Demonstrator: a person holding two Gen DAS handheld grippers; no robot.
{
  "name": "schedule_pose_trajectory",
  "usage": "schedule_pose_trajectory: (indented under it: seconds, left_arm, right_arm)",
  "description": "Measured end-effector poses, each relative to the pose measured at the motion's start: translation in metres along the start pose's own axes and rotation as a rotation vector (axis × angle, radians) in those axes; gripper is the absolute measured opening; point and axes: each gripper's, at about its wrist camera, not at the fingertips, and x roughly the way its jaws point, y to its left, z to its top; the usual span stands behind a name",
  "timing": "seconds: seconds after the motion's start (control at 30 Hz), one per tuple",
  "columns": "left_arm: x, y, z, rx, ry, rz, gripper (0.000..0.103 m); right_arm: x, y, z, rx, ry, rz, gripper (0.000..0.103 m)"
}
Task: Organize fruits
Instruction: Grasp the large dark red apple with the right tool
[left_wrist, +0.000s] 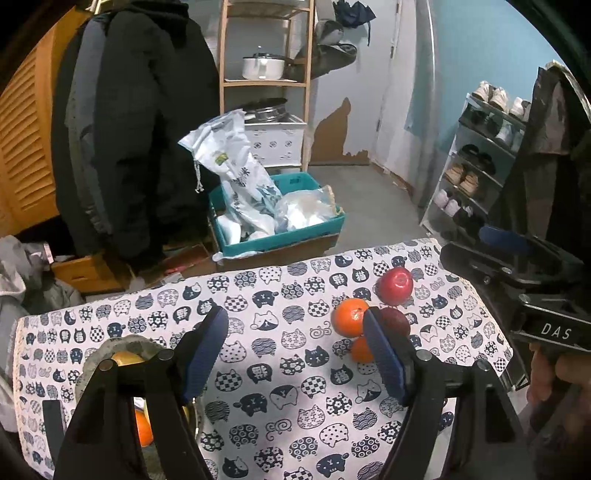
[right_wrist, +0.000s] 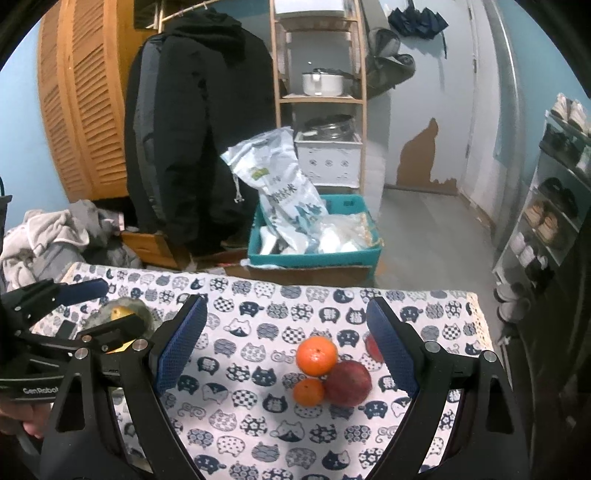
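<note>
**Inspector:** Orange and red fruit, four pieces, clustered on the cat-print cloth (right_wrist: 258, 424) toward the table's right edge. Confirm positions.

**Operator:** Confirmed. The large orange (right_wrist: 317, 355) touches the dark red apple (right_wrist: 348, 384); the small orange (right_wrist: 308, 392) sits against both, on the side nearest me. A second red apple (left_wrist: 394, 280) lies just behind them, nearer the far edge. Near the left edge a grey bowl (left_wrist: 122, 345) holds at least a yellow fruit and an orange one.

**Inspector:** Gripper state?

**Operator:** My right gripper (right_wrist: 291, 343) stands wide apart with nothing between its pads, hovering over the cluster. My left gripper (left_wrist: 295, 354) is likewise parted and empty.

**Inspector:** Handling?

**Operator:** I judge the oranges light, with a slightly yielding peel that grips well. The apples look firmer, heavier, smooth, likelier to slip or roll. I would take each across its widest part, starting with the large orange, since lifting it disturbs the others least.

**Inspector:** Limits of view?

**Operator:** The far apple is half hidden behind my right finger in the right view. My left gripper covers most of the bowl, so I cannot count its contents or judge remaining room.
</note>
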Motion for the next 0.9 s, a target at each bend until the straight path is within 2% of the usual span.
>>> schedule_pose_trajectory:
  seconds: [0.33,0.9]
  left_arm:
    - [0.031,-0.014,-0.001,0.032,0.025,-0.004,0.078]
    - [0.118,-0.016,-0.016,-0.029,0.166,-0.029,0.078]
  right_arm:
    - [0.02,-0.03,-0.013,0.028,0.061,-0.051,0.088]
    - [0.114,-0.077,-0.059,0.11,0.299,-0.093,0.088]
